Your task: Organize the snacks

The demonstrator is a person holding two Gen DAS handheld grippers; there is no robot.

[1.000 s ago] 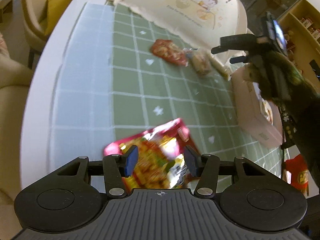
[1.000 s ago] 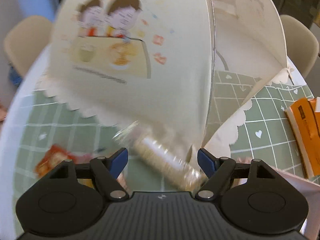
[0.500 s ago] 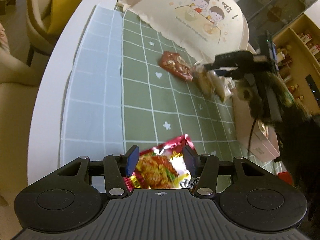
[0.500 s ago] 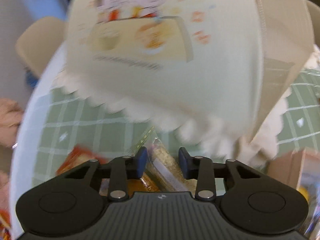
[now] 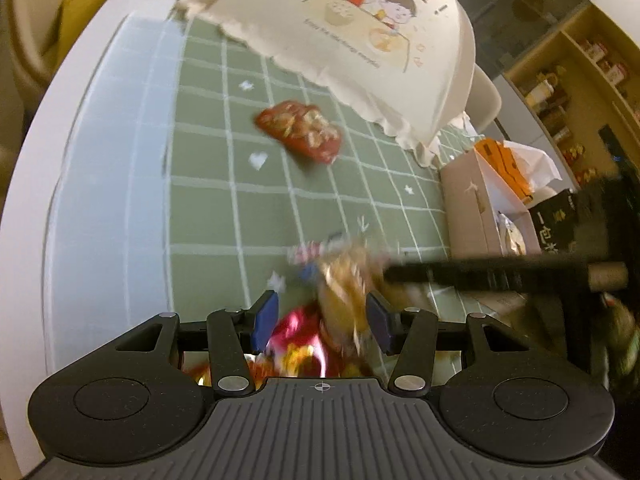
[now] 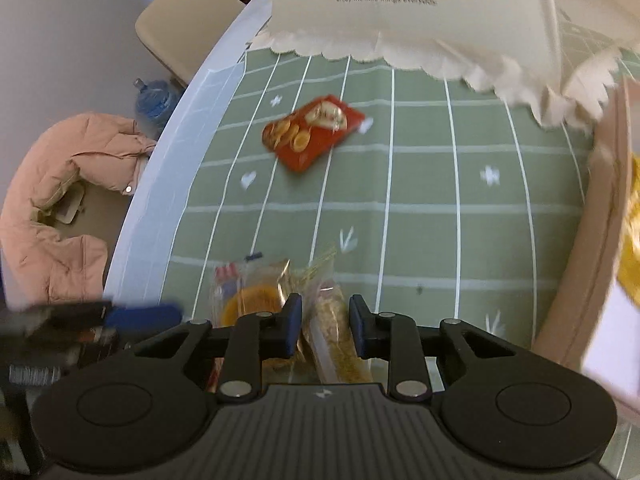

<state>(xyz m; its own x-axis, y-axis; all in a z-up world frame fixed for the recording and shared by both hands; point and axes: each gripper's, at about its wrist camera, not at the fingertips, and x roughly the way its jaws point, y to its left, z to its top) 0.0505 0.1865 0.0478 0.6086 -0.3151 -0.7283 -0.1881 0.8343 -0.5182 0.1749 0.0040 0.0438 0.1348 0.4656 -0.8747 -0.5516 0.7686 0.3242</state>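
My right gripper is shut on a clear packet of pale crackers and holds it low over the green checked cloth; a second clear packet with an orange snack hangs beside it. The same packets show blurred in the left wrist view. My left gripper stands open over a pink and yellow snack bag, its pads apart on either side. A red cookie packet lies further off on the cloth and also shows in the right wrist view.
A pink box with orange packets stands at the right, also visible in the right wrist view. A cream food cover fills the far table. The white table edge runs along the left. A pink coat lies on a seat.
My right gripper closed on the cracker packet and carried it from under the food cover toward me, near the left gripper. The left gripper stayed open over the pink bag.
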